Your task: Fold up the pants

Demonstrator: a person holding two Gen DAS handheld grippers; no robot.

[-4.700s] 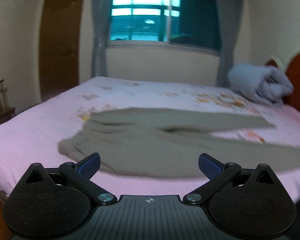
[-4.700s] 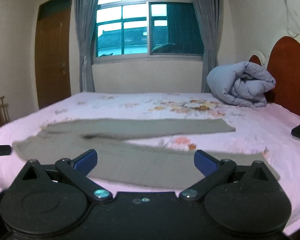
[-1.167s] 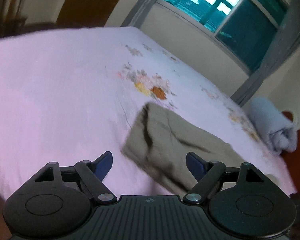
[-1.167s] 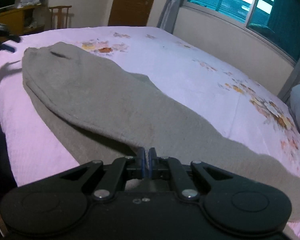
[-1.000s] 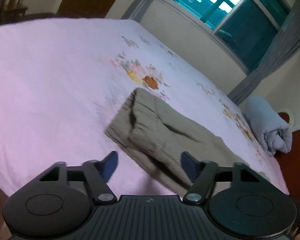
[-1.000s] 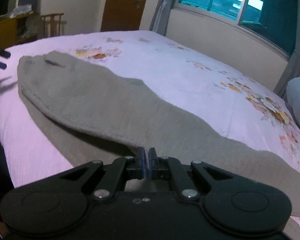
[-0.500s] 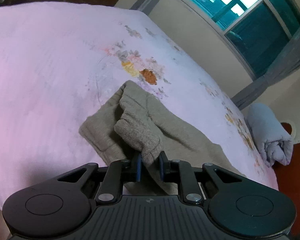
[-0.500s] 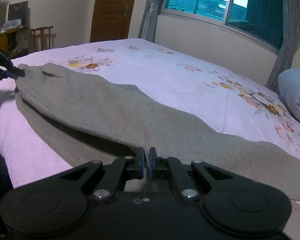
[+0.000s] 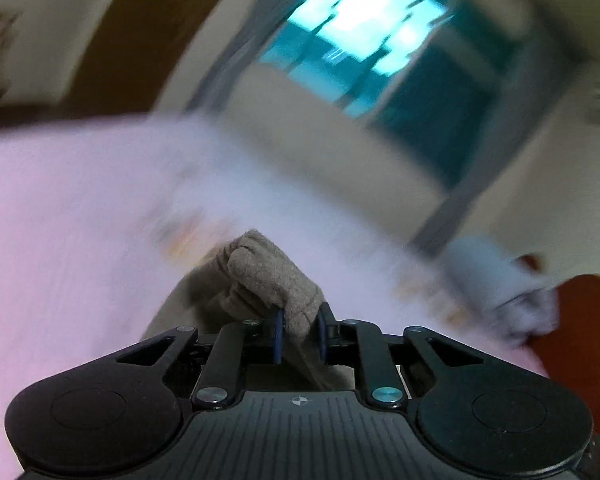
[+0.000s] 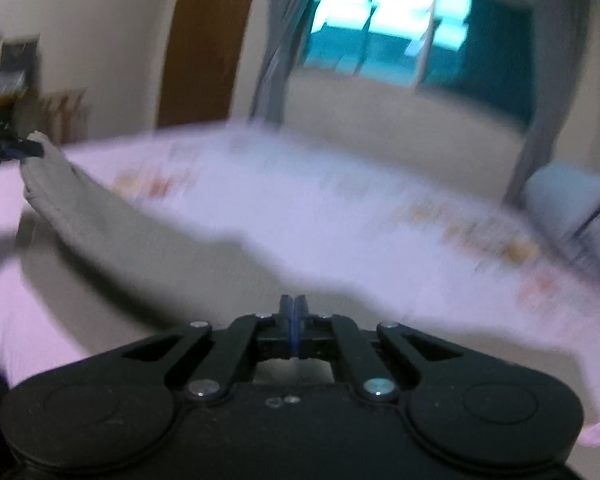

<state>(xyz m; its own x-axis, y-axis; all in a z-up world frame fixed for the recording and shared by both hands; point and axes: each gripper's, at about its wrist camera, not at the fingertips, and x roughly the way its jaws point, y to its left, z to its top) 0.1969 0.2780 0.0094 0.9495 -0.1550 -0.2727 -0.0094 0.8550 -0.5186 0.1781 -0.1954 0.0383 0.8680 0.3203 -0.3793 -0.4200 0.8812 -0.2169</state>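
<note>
The olive-grey pants (image 10: 112,240) hang in a sagging span above the pink bed (image 10: 340,220). My left gripper (image 9: 299,330) is shut on a bunched waist end of the pants (image 9: 272,280) and holds it up off the bed. It also shows in the right wrist view (image 10: 16,150) at the far left, gripping the cloth's end. My right gripper (image 10: 294,322) is shut on the pants' edge, which drops out of sight under its jaws. Both views are motion-blurred.
A rolled grey-blue duvet (image 10: 572,200) lies at the bed's head by the red-brown headboard (image 9: 580,320). A window with grey curtains (image 10: 400,20) is behind the bed. A wooden door (image 10: 204,40) and a chair (image 10: 64,112) stand at left.
My left gripper closed on the waist end and lifted it off the bed. Both grippers rose and tilted up, raising the pants; the views turned blurry.
</note>
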